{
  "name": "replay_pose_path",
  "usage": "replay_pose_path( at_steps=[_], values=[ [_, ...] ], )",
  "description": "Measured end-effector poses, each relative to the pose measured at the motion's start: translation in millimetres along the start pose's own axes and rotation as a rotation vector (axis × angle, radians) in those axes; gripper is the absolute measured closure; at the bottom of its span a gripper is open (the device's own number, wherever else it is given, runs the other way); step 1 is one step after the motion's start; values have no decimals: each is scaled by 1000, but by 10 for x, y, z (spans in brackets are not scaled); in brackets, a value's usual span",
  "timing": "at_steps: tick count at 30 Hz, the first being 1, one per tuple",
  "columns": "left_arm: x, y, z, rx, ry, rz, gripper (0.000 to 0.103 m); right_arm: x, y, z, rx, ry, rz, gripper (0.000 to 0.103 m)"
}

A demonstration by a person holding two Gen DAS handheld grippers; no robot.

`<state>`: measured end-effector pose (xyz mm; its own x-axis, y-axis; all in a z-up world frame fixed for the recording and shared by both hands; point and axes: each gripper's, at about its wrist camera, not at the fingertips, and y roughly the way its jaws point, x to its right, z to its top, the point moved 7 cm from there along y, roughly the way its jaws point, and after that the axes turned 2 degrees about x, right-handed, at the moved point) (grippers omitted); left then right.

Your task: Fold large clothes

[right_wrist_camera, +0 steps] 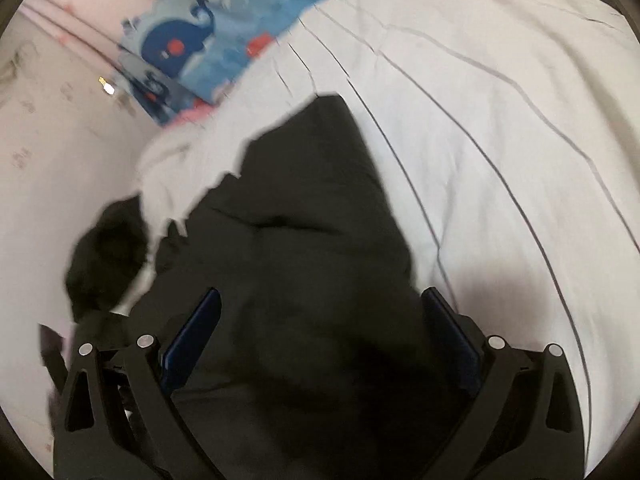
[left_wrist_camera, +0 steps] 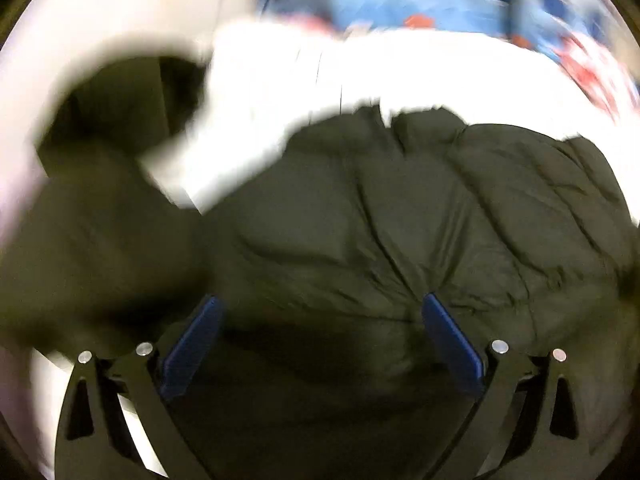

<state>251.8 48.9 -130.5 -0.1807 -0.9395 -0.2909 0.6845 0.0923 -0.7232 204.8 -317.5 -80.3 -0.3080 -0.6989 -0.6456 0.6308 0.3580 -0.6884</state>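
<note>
A dark quilted puffer jacket (left_wrist_camera: 400,220) lies spread on a white bed cover (left_wrist_camera: 280,92). My left gripper (left_wrist_camera: 320,304) hovers over its padded body with the blue pads (left_wrist_camera: 192,344) wide apart and nothing pinched between them. In the right wrist view the same dark jacket (right_wrist_camera: 300,220) runs up to a pointed corner. My right gripper (right_wrist_camera: 320,298) stands open above it, and its blue pads (right_wrist_camera: 192,340) do not press on the cloth. A dark sleeve end (right_wrist_camera: 104,260) hangs off at the left.
The white cover with thin grey stripes (right_wrist_camera: 500,120) stretches to the right of the jacket. A blue whale-print blanket (right_wrist_camera: 192,48) lies at the far side, also blurred as blue and red bedding (left_wrist_camera: 400,0). A pale pink wall (right_wrist_camera: 48,140) stands at the left.
</note>
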Motion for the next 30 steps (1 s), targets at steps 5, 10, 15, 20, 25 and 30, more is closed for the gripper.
replay_pose_path(
  at_steps=[5, 10, 15, 20, 25, 30],
  values=[
    [-563, -301, 209, 23, 403, 198, 6, -461, -408, -237, 45, -32, 107, 7],
    [-924, -57, 148, -185, 594, 203, 6, -590, -380, -335, 13, -29, 140, 6],
    [-771, 321, 76, -267, 705, 333, 6, -546, -371, -210, 8, 34, 177, 6],
    [-1199, 586, 278, -286, 558, 576, 48, -606, -335, -152, 7, 62, 194, 6],
    [-1514, 180, 675, -157, 197, 360, 92, -613, -366, -139, 14, 76, 207, 6],
    [-2125, -821, 1319, 108, -173, 107, 92, -598, -373, -168, 17, 78, 204, 6]
  ],
)
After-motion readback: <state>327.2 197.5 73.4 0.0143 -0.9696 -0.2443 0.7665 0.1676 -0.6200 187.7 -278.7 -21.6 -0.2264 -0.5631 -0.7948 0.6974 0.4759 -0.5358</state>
